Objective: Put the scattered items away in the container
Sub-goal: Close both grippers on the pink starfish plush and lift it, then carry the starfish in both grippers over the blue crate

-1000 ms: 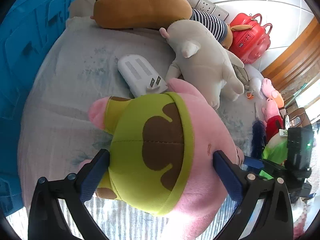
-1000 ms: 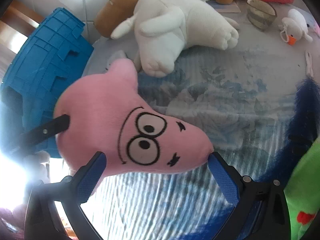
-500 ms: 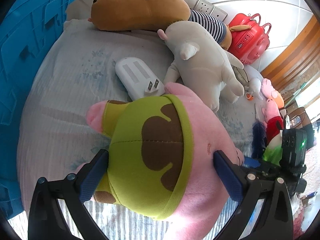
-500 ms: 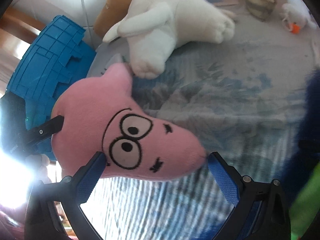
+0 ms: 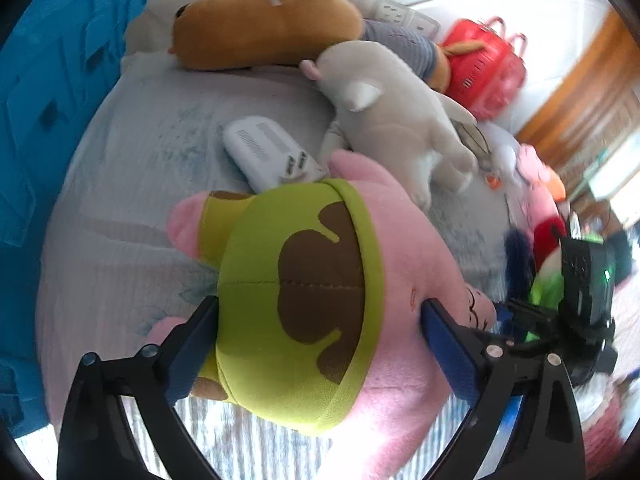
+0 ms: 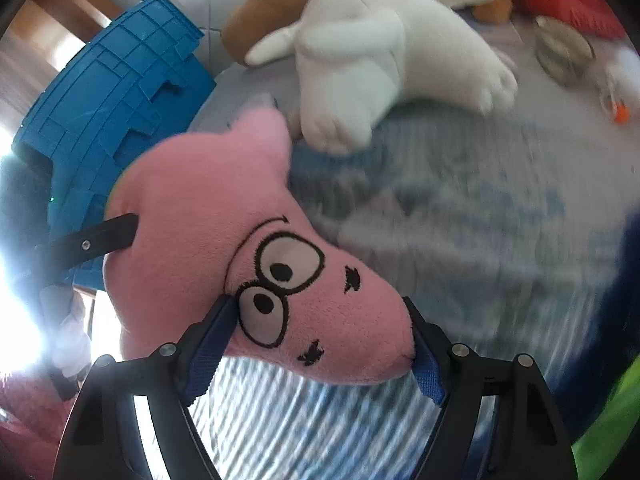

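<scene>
A pink star plush (image 5: 400, 240) with green and brown shorts (image 5: 292, 304) lies on the bed. My left gripper (image 5: 320, 320) is shut on its shorts end. My right gripper (image 6: 316, 344) is shut on its pointed head, with the face (image 6: 280, 280) towards the camera. The right gripper also shows in the left wrist view (image 5: 540, 320) at the plush's far side. The blue crate (image 5: 48, 120) stands at the left edge of the bed and also shows in the right wrist view (image 6: 112, 100).
A white plush (image 5: 392, 120), a brown capybara plush (image 5: 272, 24), a white plug adapter (image 5: 268, 152) and a red case (image 5: 484, 68) lie further up the bed. Small pink, red, green and dark blue toys (image 5: 540, 208) lie at the right.
Both grippers have closed in on the pink plush; the right one now presses its head between the pads. The views are blurred and shifted, so the plush is moving with them.
</scene>
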`<state>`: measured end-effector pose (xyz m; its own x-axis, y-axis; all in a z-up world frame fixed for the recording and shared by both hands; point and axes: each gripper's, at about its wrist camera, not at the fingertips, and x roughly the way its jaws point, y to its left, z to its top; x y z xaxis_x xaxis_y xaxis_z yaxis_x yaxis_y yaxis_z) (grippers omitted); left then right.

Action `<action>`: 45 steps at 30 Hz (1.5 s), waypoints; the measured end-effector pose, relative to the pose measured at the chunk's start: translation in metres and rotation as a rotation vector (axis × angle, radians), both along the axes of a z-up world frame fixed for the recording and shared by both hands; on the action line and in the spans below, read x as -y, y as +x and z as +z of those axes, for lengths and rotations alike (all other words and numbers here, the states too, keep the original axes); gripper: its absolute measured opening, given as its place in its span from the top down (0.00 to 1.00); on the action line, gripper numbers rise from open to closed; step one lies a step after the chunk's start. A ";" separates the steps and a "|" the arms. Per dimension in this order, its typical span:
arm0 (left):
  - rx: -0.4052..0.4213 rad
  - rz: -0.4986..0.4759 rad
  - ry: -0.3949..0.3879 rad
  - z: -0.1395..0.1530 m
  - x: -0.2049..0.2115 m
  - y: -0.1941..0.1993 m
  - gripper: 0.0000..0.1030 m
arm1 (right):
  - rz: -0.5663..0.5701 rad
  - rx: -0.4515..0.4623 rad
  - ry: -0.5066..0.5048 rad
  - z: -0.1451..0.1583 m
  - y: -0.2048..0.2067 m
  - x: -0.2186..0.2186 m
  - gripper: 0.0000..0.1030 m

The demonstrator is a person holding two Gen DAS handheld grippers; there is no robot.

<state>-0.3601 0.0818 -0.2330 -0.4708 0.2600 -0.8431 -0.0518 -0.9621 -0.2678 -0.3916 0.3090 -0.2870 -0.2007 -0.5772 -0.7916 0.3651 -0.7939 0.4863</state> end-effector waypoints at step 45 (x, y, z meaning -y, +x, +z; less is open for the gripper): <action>-0.411 0.182 -0.197 0.208 0.019 0.242 0.13 | 0.178 -0.555 -0.040 0.202 0.186 0.066 0.26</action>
<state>-0.1182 0.0624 -0.0246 -0.7980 -0.0034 -0.6026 0.0589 -0.9956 -0.0725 -0.2055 0.2432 -0.0849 -0.4764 -0.6672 -0.5726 0.7001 -0.6819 0.2121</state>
